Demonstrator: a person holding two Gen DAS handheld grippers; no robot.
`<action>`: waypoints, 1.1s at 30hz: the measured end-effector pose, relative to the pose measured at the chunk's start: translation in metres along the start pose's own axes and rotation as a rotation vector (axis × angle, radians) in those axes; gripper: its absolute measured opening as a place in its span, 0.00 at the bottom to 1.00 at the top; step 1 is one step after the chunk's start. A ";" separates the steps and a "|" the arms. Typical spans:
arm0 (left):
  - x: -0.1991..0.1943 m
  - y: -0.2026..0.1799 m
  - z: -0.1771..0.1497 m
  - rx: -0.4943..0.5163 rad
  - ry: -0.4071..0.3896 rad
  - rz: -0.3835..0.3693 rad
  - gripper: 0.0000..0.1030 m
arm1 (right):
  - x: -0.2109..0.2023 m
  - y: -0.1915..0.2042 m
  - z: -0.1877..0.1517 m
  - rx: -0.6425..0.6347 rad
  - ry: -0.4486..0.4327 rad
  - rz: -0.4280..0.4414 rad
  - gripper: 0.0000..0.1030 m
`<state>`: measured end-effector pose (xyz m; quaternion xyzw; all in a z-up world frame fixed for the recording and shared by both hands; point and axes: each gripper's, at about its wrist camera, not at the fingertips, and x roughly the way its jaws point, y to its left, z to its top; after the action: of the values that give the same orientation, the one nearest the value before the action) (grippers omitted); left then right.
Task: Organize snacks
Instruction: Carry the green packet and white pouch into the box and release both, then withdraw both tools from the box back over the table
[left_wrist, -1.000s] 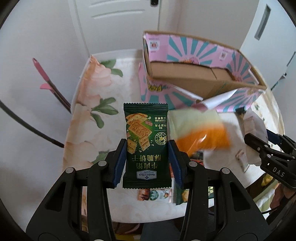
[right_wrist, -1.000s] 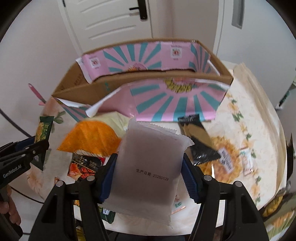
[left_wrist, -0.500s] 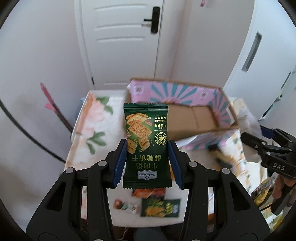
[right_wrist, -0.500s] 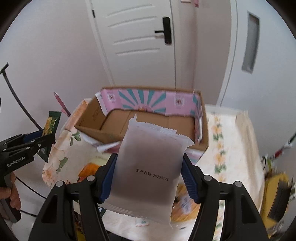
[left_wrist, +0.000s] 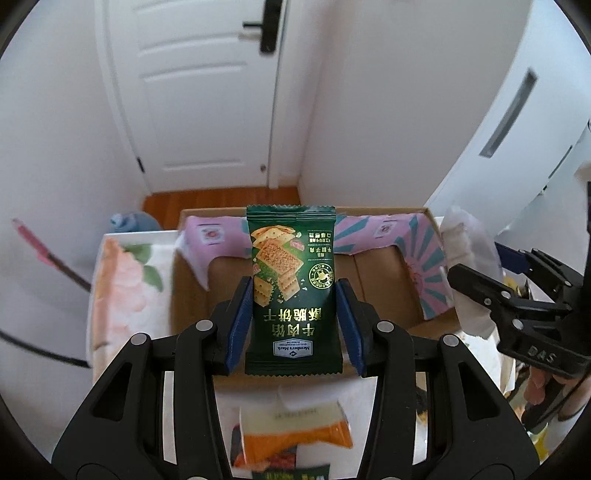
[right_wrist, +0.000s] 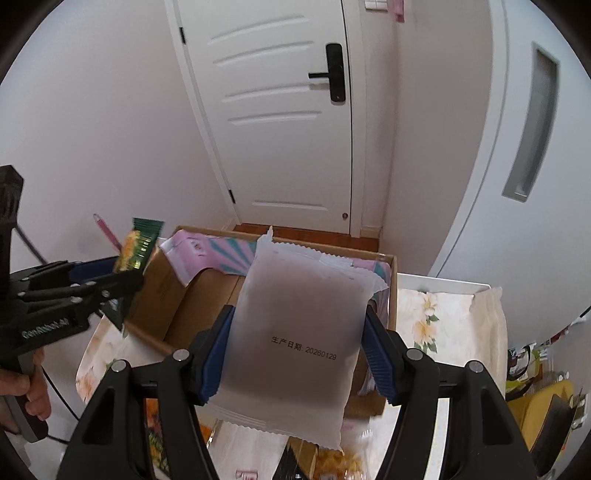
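Note:
My left gripper (left_wrist: 293, 325) is shut on a dark green cracker packet (left_wrist: 291, 280) and holds it above the open cardboard box (left_wrist: 192, 295) with pink and teal flaps. My right gripper (right_wrist: 301, 354) is shut on a frosted white packet (right_wrist: 299, 332) and holds it above the same box (right_wrist: 173, 310). The left gripper with its green packet (right_wrist: 138, 247) shows at the left of the right wrist view. The right gripper (left_wrist: 517, 310) with the white packet (left_wrist: 465, 251) shows at the right of the left wrist view.
The box stands on a table with a floral cloth (left_wrist: 122, 280). An orange and white snack bag (left_wrist: 295, 435) and other packets lie on the near side of the table. More packets (right_wrist: 543, 406) lie at the right. A white door (right_wrist: 280, 110) is behind.
Both grippers have risen and tilted up with their packets, from low over the table's snacks to above the box. The box interior and the door now show.

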<state>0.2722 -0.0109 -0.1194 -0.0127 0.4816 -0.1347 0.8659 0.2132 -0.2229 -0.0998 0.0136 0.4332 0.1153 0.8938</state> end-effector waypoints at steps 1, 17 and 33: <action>0.014 0.003 0.006 0.000 0.026 -0.007 0.40 | 0.005 -0.001 0.002 0.004 0.006 -0.001 0.59; 0.112 0.011 0.011 0.081 0.207 0.068 1.00 | 0.084 -0.006 0.008 0.094 0.158 -0.009 0.59; 0.073 0.024 -0.008 0.086 0.143 0.104 1.00 | 0.123 0.001 0.011 0.130 0.277 0.029 0.59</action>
<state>0.3069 -0.0051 -0.1878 0.0594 0.5358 -0.1106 0.8349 0.2952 -0.1948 -0.1871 0.0616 0.5584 0.1007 0.8211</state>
